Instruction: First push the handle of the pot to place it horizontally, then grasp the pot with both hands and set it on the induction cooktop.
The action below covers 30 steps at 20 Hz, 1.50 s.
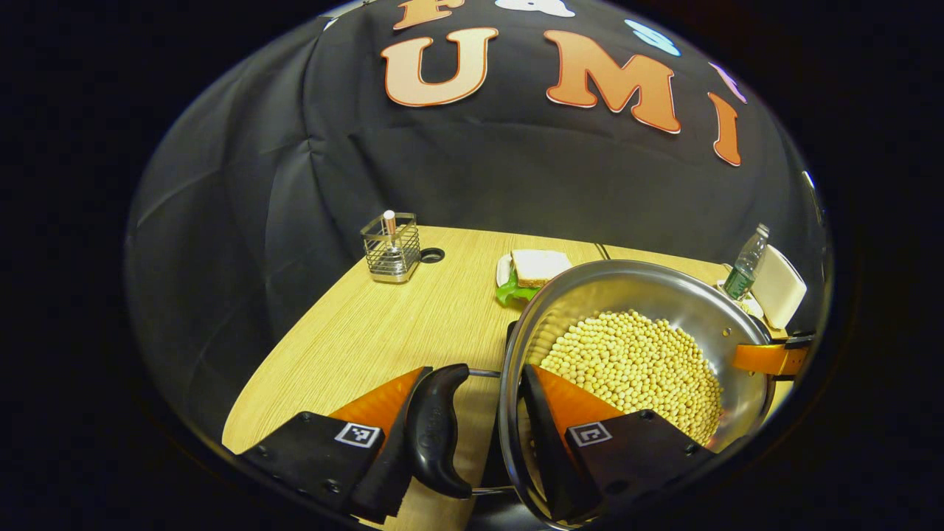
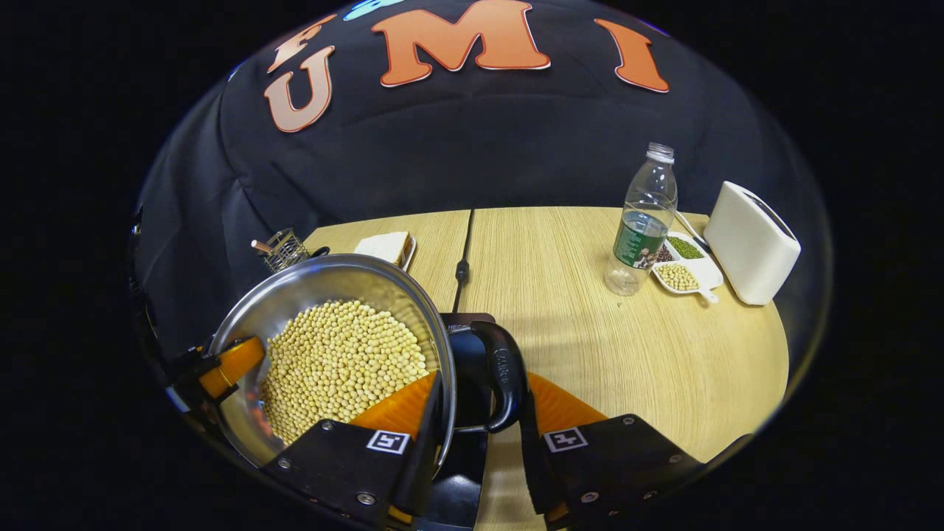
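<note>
Steel pot [image 1: 649, 310] of soybeans [image 1: 638, 369] hangs lifted, left gripper [image 1: 479, 431] and right gripper [image 2: 476, 435] each closed across rim and handle; cooktop [image 2: 461, 328] at six o'clock awaits.

On the pale wood-grain tabletop [image 2: 590, 346], the round stainless-steel pot [image 2: 310, 291] holds a heap of small yellow beans [image 2: 339, 361]. Beyond it, near the tabletop's far edge, a square wire-mesh metal caddy [image 1: 391, 247] stands left of a sandwich on a small plate [image 1: 535, 269]. Toward the right edge, a clear plastic bottle [image 2: 643, 221] stands just left of a white divided dish of beans [image 2: 686, 271], with a white boxy toaster [image 2: 751, 242] beside the dish's right.
</note>
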### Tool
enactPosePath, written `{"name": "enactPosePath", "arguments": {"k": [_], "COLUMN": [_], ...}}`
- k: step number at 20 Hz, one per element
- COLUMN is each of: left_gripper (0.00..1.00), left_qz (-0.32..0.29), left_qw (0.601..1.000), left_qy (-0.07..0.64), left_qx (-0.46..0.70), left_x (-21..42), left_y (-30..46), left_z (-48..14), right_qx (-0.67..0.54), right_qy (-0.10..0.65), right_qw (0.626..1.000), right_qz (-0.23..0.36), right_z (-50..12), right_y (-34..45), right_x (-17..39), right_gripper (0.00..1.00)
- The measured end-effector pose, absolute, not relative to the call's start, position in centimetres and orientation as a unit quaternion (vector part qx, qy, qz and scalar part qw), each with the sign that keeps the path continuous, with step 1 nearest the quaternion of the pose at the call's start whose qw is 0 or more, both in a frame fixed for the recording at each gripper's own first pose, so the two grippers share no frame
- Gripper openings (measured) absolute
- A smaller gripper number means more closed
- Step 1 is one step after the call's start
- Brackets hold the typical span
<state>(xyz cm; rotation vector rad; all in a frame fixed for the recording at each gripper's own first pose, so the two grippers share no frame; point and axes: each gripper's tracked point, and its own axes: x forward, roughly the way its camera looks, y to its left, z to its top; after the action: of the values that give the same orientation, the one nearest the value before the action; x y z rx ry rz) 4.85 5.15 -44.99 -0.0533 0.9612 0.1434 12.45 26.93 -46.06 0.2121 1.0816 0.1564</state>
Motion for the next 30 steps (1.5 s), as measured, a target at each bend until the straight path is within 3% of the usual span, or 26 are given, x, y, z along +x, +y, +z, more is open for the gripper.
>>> {"name": "enactPosePath", "arguments": {"k": [5, 6, 7, 12, 16, 19, 22, 28, 30], "left_gripper": [0.78, 0.78, 0.78, 0.79, 0.87, 0.83, 0.86, 0.89, 0.86], "left_qz": [0.069, 0.069, 0.067, 0.068, 0.072, 0.084, 0.11, 0.134, 0.13], "left_qw": [0.881, 0.881, 0.881, 0.875, 0.885, 0.895, 0.905, 0.929, 0.941], "left_qy": [0.466, 0.468, 0.467, 0.477, 0.46, 0.438, 0.41, 0.344, 0.311], "left_qx": [-0.034, -0.034, -0.034, -0.045, 0.008, 0.008, -0.002, -0.008, -0.016], "left_x": [5.0, 4.8, 4.9, 4.3, 5.3, 5.9, 6.4, 6.6, 6.7], "left_y": [5.2, 5.2, 5.2, 5.1, 5.8, 6.0, 7.1, 7.9, 6.8], "left_z": [-44.9, -45.1, -45.2, -46.1, -44.5, -42.6, -40.0, -32.1, -28.3], "right_qx": [0.098, 0.098, 0.099, 0.098, 0.117, 0.103, 0.108, 0.08, 0.073], "right_qy": [0.512, 0.512, 0.512, 0.498, 0.498, 0.444, 0.396, 0.288, 0.256], "right_qw": [0.85, 0.85, 0.85, 0.858, 0.854, 0.887, 0.909, 0.954, 0.964], "right_qz": [0.075, 0.074, 0.074, 0.081, 0.093, 0.078, 0.069, 0.03, 0.019], "right_z": [-45.7, -45.7, -45.7, -45.1, -44.4, -41.5, -37.7, -29.9, -27.4], "right_y": [26.8, 26.8, 26.9, 26.8, 26.8, 24.6, 22.8, 16.1, 14.2], "right_x": [12.8, 12.7, 12.7, 12.9, 12.5, 14.0, 14.5, 13.9, 13.2], "right_gripper": [0.52, 0.47, 0.52, 0.55, 0.62, 0.67, 0.72, 0.75, 0.76]}}
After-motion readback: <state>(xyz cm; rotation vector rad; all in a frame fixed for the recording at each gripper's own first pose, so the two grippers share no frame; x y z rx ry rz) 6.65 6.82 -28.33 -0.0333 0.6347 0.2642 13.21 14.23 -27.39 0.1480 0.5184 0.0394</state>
